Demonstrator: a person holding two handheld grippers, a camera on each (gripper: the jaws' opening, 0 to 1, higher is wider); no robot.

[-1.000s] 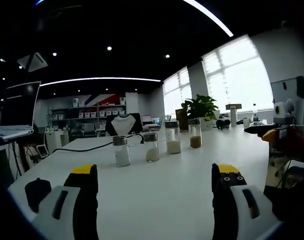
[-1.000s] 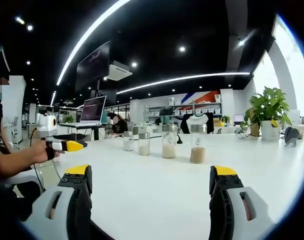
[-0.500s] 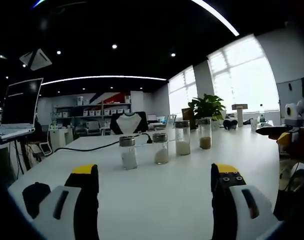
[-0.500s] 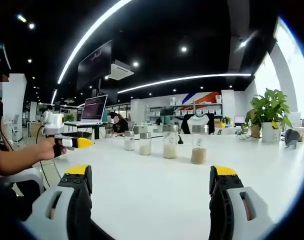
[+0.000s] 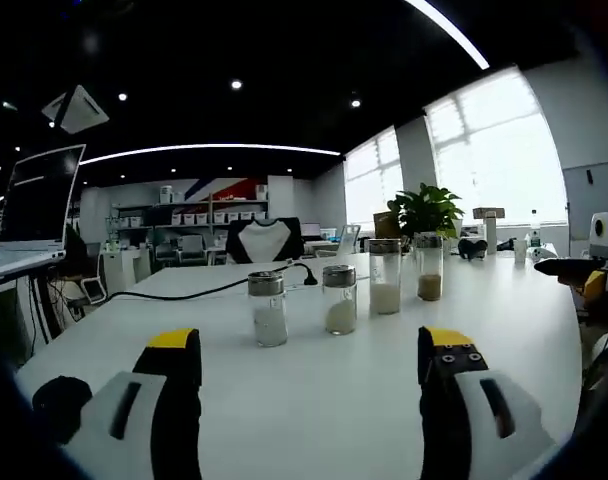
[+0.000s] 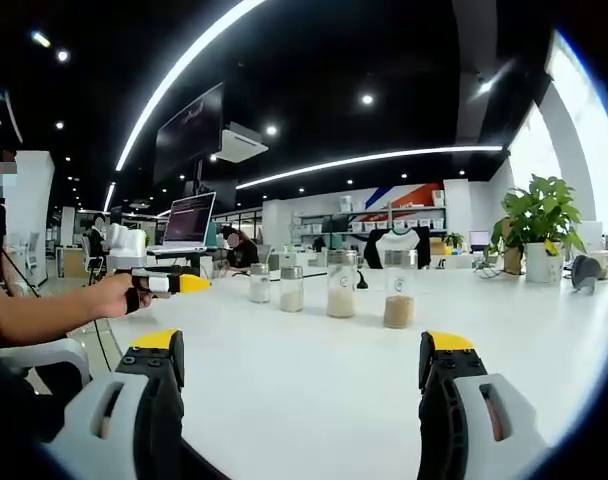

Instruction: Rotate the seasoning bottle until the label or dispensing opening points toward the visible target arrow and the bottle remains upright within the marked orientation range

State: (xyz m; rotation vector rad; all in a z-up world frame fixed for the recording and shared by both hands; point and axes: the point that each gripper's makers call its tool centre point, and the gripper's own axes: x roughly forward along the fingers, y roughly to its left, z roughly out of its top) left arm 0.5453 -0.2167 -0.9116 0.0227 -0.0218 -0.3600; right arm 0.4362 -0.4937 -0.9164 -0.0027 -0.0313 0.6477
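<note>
Four seasoning bottles [image 5: 349,296] now sit larger and more centred between your left gripper [image 5: 309,365] jaws than a second ago, so you're closing in; jaws spread wide, nothing held, no arrow mark I can spot. Right gripper [image 6: 302,365] view: jaws released too, bottles well ahead, your left gripper has crept toward the row.

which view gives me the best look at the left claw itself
The right gripper view: the left claw shows from the side, held in a person's hand near the row of seasoning bottles, though too small to judge its opening. The left gripper view shows its two yellow-tipped jaws from behind, spread apart.
</note>
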